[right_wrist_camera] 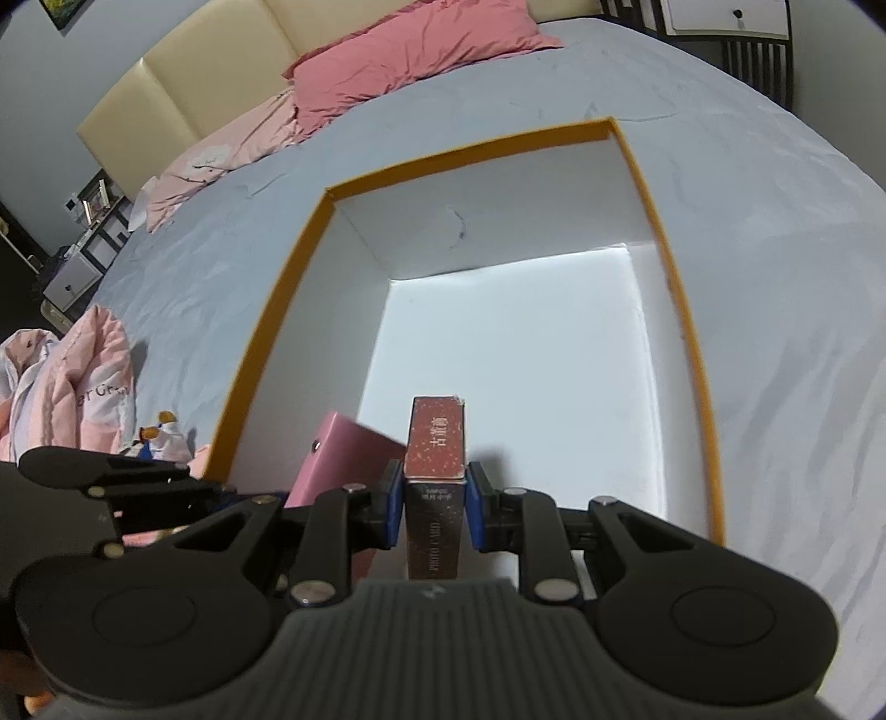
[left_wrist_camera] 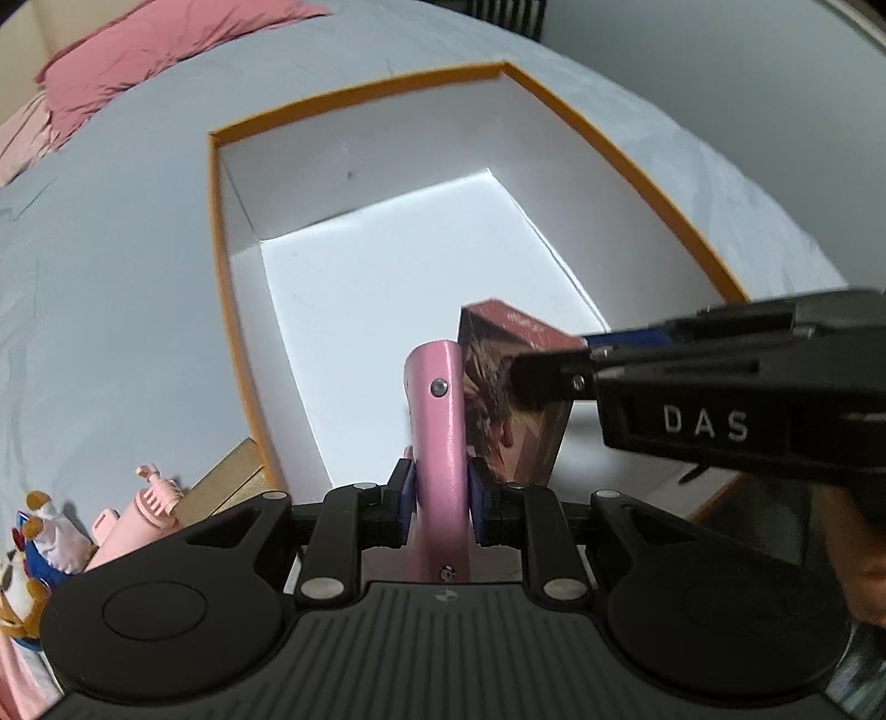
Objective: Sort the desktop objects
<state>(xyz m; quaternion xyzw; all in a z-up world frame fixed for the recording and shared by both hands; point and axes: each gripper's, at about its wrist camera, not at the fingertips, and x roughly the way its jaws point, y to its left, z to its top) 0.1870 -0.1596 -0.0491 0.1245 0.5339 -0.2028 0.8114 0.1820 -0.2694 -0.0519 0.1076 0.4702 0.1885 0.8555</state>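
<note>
An open box with an orange rim (left_wrist_camera: 354,91) (right_wrist_camera: 470,149) and white inside lies on a pale blue bed sheet. My left gripper (left_wrist_camera: 441,487) is shut on a flat pink case (left_wrist_camera: 437,421), held edge-on over the box's near end. My right gripper (right_wrist_camera: 433,501) is shut on a dark red photo card box (right_wrist_camera: 434,443), also over the near end. In the left wrist view the right gripper (left_wrist_camera: 554,382) reaches in from the right with the card box (left_wrist_camera: 515,410) just beside the pink case. The pink case (right_wrist_camera: 338,459) shows left of the card box in the right wrist view.
Left of the box on the sheet lie a pink toy (left_wrist_camera: 147,515), a brown flat box (left_wrist_camera: 227,487) and small plush figures (left_wrist_camera: 50,531) (right_wrist_camera: 163,435). Pink pillows (right_wrist_camera: 410,50), a cream headboard (right_wrist_camera: 183,94) and pink clothing (right_wrist_camera: 72,382) lie farther off.
</note>
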